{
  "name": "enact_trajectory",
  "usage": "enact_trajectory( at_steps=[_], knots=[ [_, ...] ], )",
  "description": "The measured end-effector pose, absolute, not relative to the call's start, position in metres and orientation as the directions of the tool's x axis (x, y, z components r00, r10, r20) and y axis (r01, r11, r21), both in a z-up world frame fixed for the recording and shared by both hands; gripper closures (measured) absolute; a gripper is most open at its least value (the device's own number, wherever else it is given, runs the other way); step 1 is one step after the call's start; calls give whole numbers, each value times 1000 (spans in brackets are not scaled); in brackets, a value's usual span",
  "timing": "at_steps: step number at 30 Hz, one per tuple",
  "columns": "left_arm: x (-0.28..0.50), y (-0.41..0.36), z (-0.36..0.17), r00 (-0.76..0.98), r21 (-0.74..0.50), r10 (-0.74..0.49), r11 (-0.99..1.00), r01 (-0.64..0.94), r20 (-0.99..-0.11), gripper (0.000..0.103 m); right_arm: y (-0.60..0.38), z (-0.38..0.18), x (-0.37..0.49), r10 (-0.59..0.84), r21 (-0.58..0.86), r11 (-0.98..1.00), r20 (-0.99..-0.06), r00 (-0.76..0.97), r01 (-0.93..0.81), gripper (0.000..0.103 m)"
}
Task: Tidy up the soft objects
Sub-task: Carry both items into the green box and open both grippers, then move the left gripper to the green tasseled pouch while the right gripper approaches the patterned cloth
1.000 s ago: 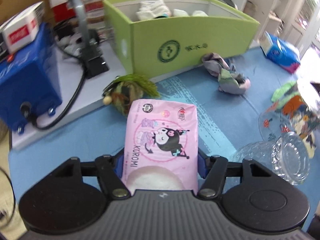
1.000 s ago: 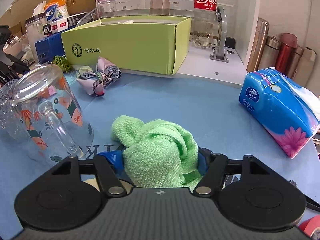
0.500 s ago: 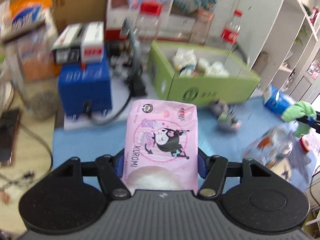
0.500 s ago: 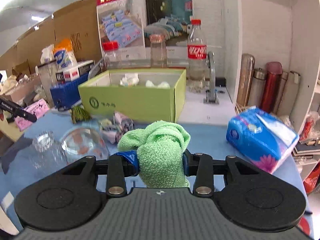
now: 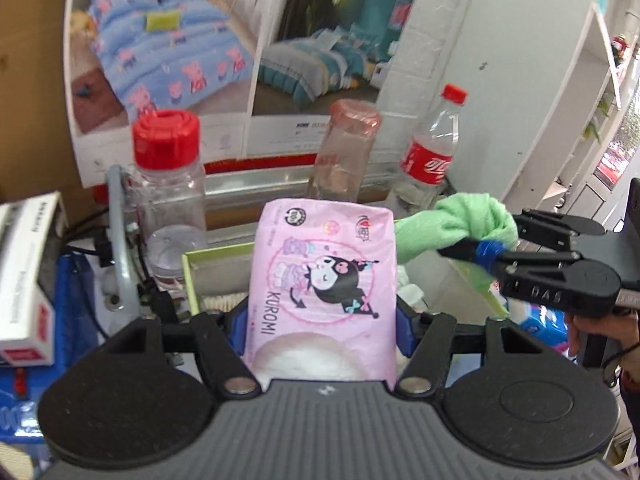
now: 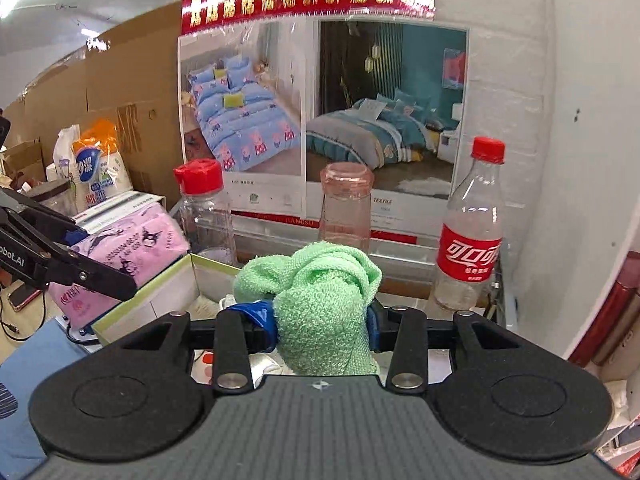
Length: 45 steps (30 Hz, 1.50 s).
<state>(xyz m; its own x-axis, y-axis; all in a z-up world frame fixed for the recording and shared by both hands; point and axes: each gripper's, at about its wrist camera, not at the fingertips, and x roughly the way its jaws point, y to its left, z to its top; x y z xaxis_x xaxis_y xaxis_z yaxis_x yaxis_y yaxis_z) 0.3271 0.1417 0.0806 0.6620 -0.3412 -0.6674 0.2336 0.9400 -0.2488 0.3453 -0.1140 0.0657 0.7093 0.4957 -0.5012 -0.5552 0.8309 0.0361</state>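
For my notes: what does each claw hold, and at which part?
Left claw grips the pink Kuromi pack by its lower sides. Right claw pinches the green towel mid-bundle.

The right gripper (image 6: 322, 320) pinches a bunched green towel (image 6: 320, 300) above the open green box (image 6: 160, 292). At the left, the left gripper (image 6: 80, 256) clamps a pink Kuromi pack (image 6: 132, 248). Behind stands a Coca-Cola bottle (image 6: 470, 232).
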Motion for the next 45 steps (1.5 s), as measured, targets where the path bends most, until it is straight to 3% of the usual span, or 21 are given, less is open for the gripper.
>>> enact_trajectory(
  at_steps=[3,4,6,8,9,14,25,31,38,45],
  knots=[
    [349,141,60,643,-255,-331,944,212,-690,35,-105,45,366,502,84,830,-542,674,-551,74],
    [353,141,55,640,-252,-320,947,198,-699,30,-102,38,372,493,103,837,-567,660,-537,73],
    [356,145,50,643,-256,-312,949,181,-700,29,-96,28,382,442,111,860,-650,618,-498,70],
    [353,151,53,654,-273,-316,947,171,-687,25,-97,29,377,470,126,851,-616,632,-510,68],
    [350,154,55,665,-275,-314,947,167,-678,18,-100,34,374,477,132,854,-587,654,-504,67],
    [326,158,73,706,-265,-306,949,172,-638,17,-102,58,352,470,75,857,-522,712,-510,61],
    [236,145,81,716,-218,-313,950,224,-624,15,-107,70,282,475,13,822,-569,671,-570,54],
    [190,160,47,696,-179,-237,971,156,-678,14,-100,46,253,454,14,789,-688,567,-615,52],
    [154,204,9,658,-253,-199,967,13,-726,14,-61,14,273,352,18,754,-855,382,-657,52],
    [133,223,7,670,-262,-185,965,-15,-719,14,-24,-5,306,313,99,776,-918,245,-623,48]
  ],
)
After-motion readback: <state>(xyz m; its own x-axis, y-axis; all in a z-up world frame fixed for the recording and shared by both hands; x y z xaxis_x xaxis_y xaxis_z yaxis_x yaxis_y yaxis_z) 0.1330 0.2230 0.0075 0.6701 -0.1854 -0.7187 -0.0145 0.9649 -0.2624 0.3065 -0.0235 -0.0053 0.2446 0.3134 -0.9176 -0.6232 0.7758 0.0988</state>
